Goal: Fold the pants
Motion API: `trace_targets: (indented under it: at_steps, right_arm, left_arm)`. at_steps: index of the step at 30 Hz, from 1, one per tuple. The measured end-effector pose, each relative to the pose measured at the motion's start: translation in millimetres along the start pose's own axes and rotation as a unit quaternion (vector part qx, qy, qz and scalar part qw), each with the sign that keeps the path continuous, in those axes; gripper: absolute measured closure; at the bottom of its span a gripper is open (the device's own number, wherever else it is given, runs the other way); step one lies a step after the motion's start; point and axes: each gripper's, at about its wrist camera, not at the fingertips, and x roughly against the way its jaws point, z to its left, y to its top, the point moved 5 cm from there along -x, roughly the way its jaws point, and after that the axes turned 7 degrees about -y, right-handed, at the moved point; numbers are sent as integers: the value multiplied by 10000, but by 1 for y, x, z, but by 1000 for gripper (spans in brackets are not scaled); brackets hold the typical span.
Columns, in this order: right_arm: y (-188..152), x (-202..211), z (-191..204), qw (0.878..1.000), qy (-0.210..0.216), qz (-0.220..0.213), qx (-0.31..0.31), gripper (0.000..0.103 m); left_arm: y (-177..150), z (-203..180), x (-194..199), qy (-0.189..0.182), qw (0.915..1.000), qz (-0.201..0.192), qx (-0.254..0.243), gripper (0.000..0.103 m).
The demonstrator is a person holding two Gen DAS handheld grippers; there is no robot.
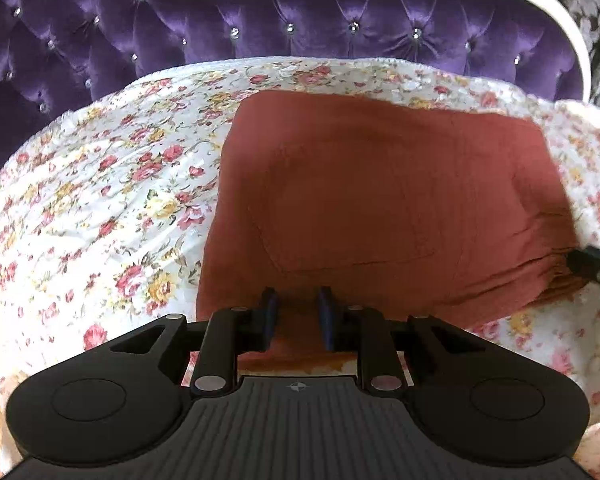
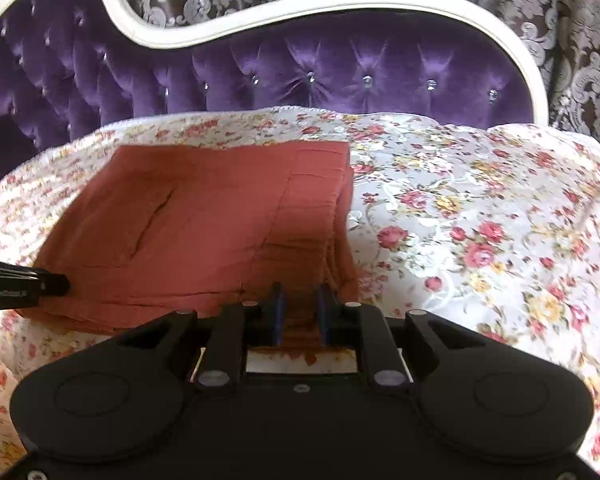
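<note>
Left gripper point(image 1: 298, 300): fingers parted, the near edge of the pants point(image 1: 380, 196) lying between them. Right gripper point(image 2: 300, 300): fingers likewise parted over the stacked fold edge. The pants lie folded flat on the floral bedspread point(image 2: 480, 220); purple tufted headboard point(image 2: 300, 64) stands beyond.

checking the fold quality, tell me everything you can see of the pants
The pants are rust-red, of a thin woven-looking cloth, folded into a flat, roughly rectangular stack with a stitched pocket outline on top. Layered edges show along the right side. They lie on the floral bedspread before the purple tufted headboard. The left gripper and right gripper each straddle the near edge, fingers parted with cloth between them.
</note>
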Motion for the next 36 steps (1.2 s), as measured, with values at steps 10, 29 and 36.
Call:
trace_targets:
  at_steps: [10,29,36]
  right_arm:
    - [-12,54,10,9994,-182,-295,-18,78]
    - [-34,90,31,9994,-185,-261,88,76]
    - [-34,92,38,9994,-179,-268,144,73]
  left_arm:
    - [-27,-7,42,-10,9996,-85,277,80]
    - [-62,-24,79,157,9998,-88,83,80]
    - [-66,-30,83,343,9993,-120,-110,80]
